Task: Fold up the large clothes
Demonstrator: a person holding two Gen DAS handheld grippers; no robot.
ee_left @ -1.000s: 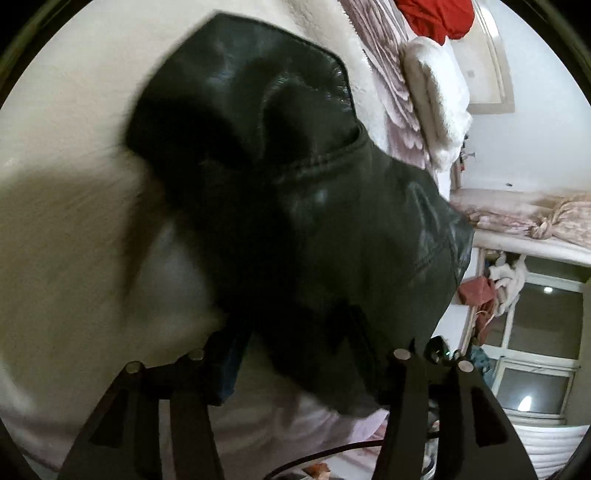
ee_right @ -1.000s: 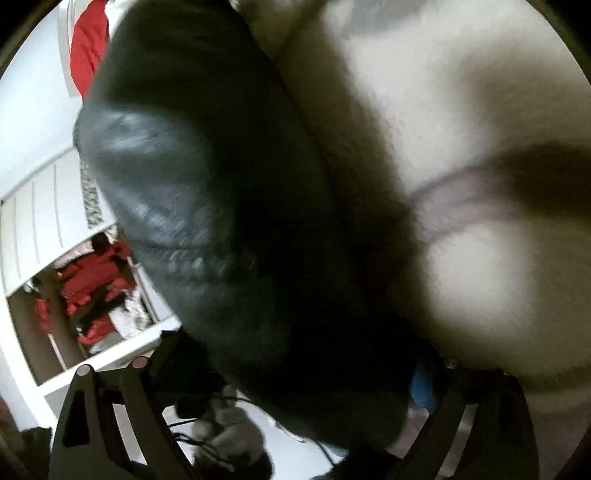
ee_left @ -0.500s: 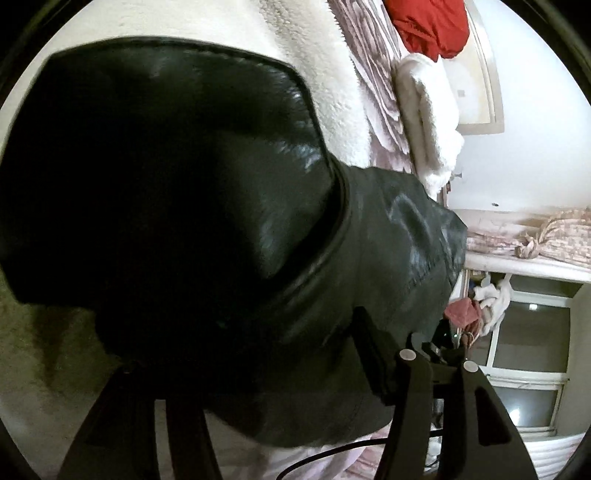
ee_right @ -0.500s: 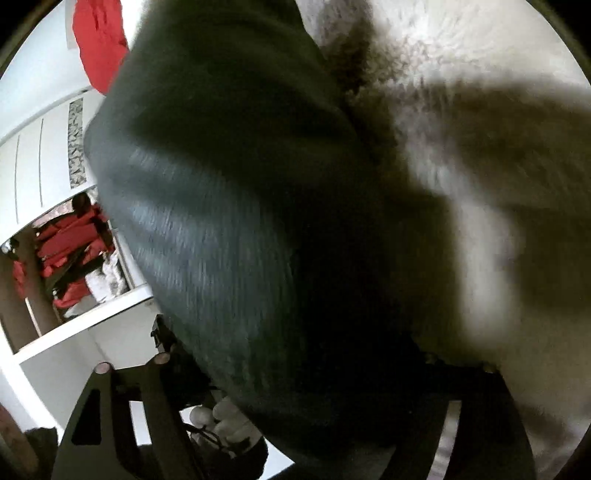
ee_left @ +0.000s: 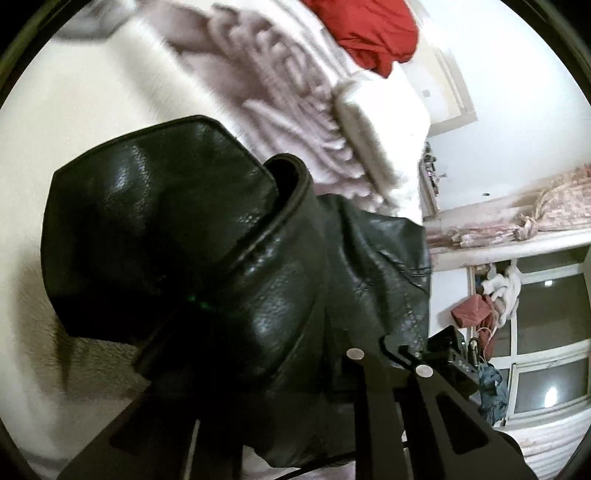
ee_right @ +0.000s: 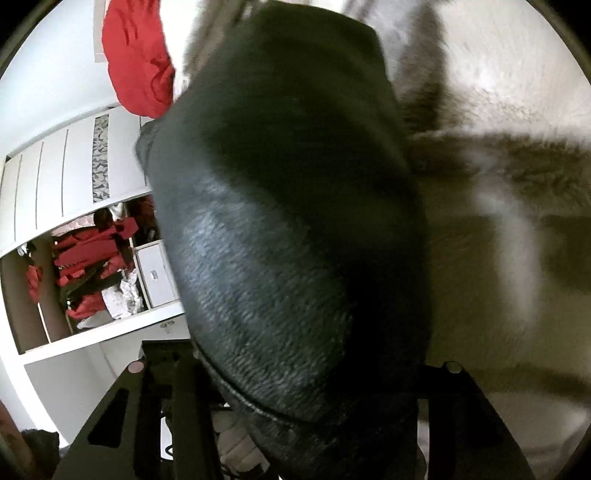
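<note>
A black leather jacket (ee_left: 207, 236) hangs bunched in front of the left wrist camera, above a white fleecy bed cover (ee_left: 92, 92). My left gripper (ee_left: 266, 373) is shut on a fold of the jacket; its left finger is hidden by the leather. In the right wrist view the jacket (ee_right: 280, 236) fills the middle, blurred. My right gripper (ee_right: 295, 373) is shut on the jacket, with the leather draped between its fingers.
A red garment (ee_left: 369, 33) lies at the head of the bed beside a white pillow (ee_left: 384, 122) and a pink ruffled cover (ee_left: 280, 85). A window (ee_left: 535, 332) is at the right. An open wardrobe (ee_right: 85, 266) with red clothes is at the left.
Both grippers have lifted and swung the jacket toward the head of the bed. The jacket has bunched and folded over. The red garment and pillow now show closer.
</note>
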